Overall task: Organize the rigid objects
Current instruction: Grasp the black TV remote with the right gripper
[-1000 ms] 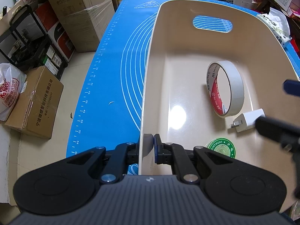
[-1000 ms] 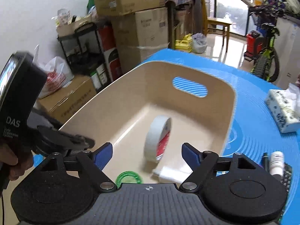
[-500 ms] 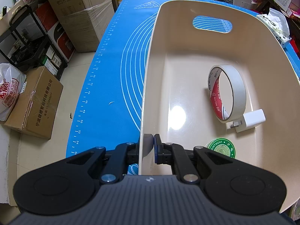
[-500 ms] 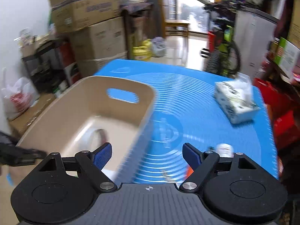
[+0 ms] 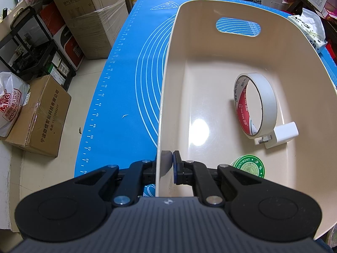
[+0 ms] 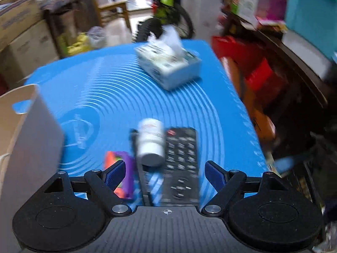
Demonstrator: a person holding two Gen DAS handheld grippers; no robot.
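My left gripper [image 5: 167, 164] is shut on the near rim of a beige bin [image 5: 166, 88]. Inside the bin lie a roll of white tape [image 5: 265, 103], a white charger plug [image 5: 282, 135] and a green ointment tin [image 5: 248, 166]. My right gripper [image 6: 166, 171] is open and empty above a white pill bottle [image 6: 150, 143], a black remote [image 6: 181, 160], a thin dark pen [image 6: 134, 147] and an orange and purple object [image 6: 120, 168] on the blue mat [image 6: 105, 97]. The bin's outer wall [image 6: 29, 139] is at the left of the right wrist view.
A tissue box [image 6: 168, 65] stands at the mat's far end, also showing in the left wrist view [image 5: 311, 29]. Cardboard boxes [image 5: 40, 116] and a black rack [image 5: 29, 48] stand on the floor left of the table. Shelves and a bicycle [image 6: 168, 19] stand behind.
My right gripper has left the bin and swung right, over the bottle and remote on the mat. The left gripper has kept its hold on the bin rim.
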